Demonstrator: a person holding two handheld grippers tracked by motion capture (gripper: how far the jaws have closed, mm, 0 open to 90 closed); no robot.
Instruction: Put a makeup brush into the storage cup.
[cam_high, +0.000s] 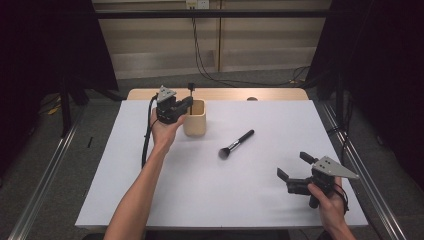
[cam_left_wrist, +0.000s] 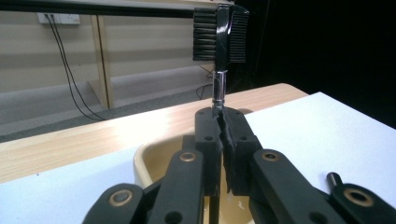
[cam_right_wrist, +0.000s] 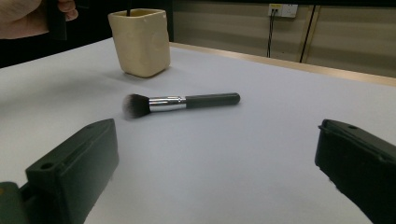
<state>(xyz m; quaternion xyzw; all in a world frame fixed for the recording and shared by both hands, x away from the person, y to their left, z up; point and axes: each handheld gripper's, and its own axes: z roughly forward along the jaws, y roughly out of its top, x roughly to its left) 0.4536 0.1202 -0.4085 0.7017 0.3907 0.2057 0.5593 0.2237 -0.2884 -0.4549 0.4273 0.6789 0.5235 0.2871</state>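
Note:
A cream square cup (cam_high: 195, 118) stands at the back left of the white table (cam_high: 210, 200). My left gripper (cam_high: 188, 102) hovers over the cup's rim, shut on the thin handle of a small black brow comb-brush (cam_left_wrist: 220, 35), which stands upright with its toothed head on top and its lower end inside the cup (cam_left_wrist: 144, 161). A black-handled powder brush (cam_high: 236, 144) lies flat near the table's middle, bristles toward me. My right gripper (cam_high: 296, 166) rests low at the front right, open, jaws wide apart and aimed at that powder brush (cam_right_wrist: 180, 102), well short of it.
A wooden strip (cam_high: 220, 94) runs along the table's far edge. Metal rails (cam_high: 365, 180) flank both sides of the table. Cables hang from a wall socket (cam_high: 197, 4) behind. In the right gripper view the cup (cam_right_wrist: 140, 42) stands at the upper left, beside a hand (cam_right_wrist: 28, 16).

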